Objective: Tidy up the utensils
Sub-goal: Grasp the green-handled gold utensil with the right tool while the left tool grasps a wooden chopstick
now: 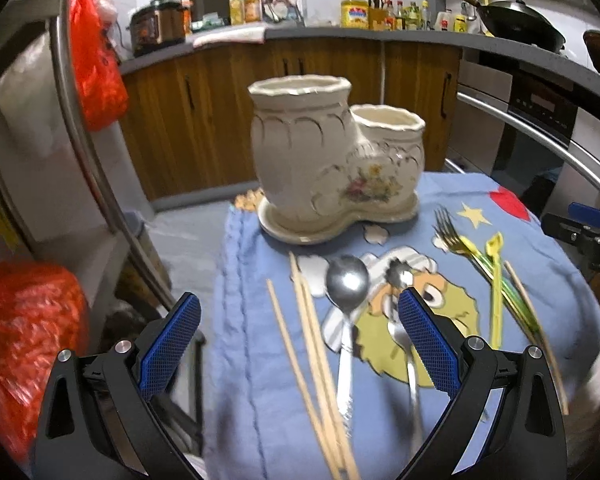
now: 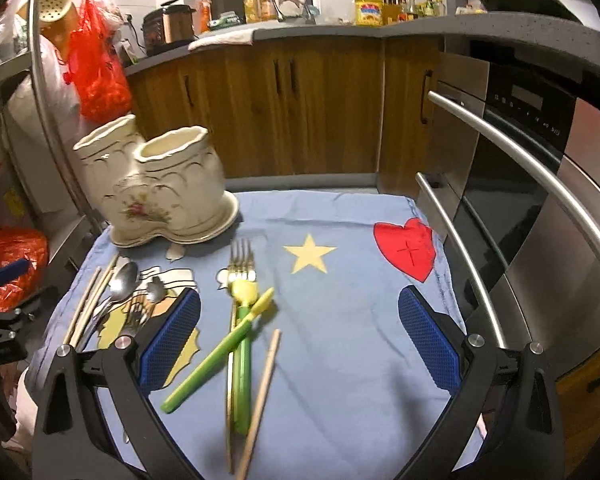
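1. Utensils are seen spread flat on a blue cartoon-print cloth [image 2: 340, 216] that covers a small table; none stands in the holder.
2. Toward the cloth's left edge, wooden chopsticks [image 1: 308, 344] are laid side by side, with a large steel spoon [image 1: 347, 280] just beside them, bowl toward the far edge.
3. A second, smaller spoon [image 1: 411, 380] is partly hidden behind one blue pad of the left gripper [image 1: 298, 344].
4. Nearer the middle of the cloth, a gold fork [image 2: 242, 260] is laid with its tines toward the far edge; two green-and-yellow plastic utensils [image 2: 240, 344] are crossed over its handle.
5. A single chopstick [image 2: 262, 396] is seen just beside that pile, on the side toward the right edge.
6. A cream ceramic holder [image 1: 332, 160] with two openings and a floral print is set upright near the far left corner of the cloth.
7. The left gripper is held with its fingers spread wide above the chopsticks and spoons; nothing is gripped.
8. The right gripper [image 2: 300, 344] is likewise spread wide over the fork pile, with nothing between its pads.
9. Wooden cabinets [image 2: 300, 100] are seen beyond the far edge and a steel oven [image 2: 540, 160] beside the right edge.
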Available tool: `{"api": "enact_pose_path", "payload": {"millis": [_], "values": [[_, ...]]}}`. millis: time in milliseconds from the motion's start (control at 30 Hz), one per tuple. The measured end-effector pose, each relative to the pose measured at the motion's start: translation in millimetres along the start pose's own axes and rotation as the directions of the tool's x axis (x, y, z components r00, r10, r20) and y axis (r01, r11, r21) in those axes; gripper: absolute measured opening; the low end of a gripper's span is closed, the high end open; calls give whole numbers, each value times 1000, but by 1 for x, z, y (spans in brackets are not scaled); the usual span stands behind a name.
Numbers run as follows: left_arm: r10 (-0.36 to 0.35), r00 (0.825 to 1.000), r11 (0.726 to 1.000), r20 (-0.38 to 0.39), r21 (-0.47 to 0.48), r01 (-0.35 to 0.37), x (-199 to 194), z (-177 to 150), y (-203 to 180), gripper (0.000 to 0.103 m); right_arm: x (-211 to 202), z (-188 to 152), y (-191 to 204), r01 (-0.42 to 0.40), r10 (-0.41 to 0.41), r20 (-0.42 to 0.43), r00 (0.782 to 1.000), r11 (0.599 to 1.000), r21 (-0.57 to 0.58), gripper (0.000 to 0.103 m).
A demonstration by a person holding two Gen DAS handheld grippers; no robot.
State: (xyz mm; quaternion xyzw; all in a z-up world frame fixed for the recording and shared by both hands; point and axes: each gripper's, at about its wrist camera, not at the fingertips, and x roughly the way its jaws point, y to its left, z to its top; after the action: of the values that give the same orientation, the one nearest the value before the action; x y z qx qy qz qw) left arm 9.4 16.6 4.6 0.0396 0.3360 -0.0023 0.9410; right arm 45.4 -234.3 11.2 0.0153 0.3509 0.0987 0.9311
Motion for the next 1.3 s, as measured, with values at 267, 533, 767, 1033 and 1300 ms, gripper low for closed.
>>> {"api": "enact_pose_path", "payload": {"millis": [267,533,767,1033,1300], "values": [[23,999,1000,37,-16,-23,9,7,14,98,23,13,-18,-70,73,-27,997,994,89,98],[-40,998,996,-48,-83,35,33,-10,29,94,40,9,-13,-99,106,-68,992,990,96,84],[-50,991,997,-121,-71,42,39,-23,31,67,56,0,-3,-112,121,-135,983,991,70,52],[-82,982,996,-171,-58,73,42,-25,26,36,65,-6,4,-145,154,-179,972,987,64,31],[-118,971,992,-207,-77,105,33,-28,27,26,61,-8,3,-176,193,-194,962,979,99,30]]}}
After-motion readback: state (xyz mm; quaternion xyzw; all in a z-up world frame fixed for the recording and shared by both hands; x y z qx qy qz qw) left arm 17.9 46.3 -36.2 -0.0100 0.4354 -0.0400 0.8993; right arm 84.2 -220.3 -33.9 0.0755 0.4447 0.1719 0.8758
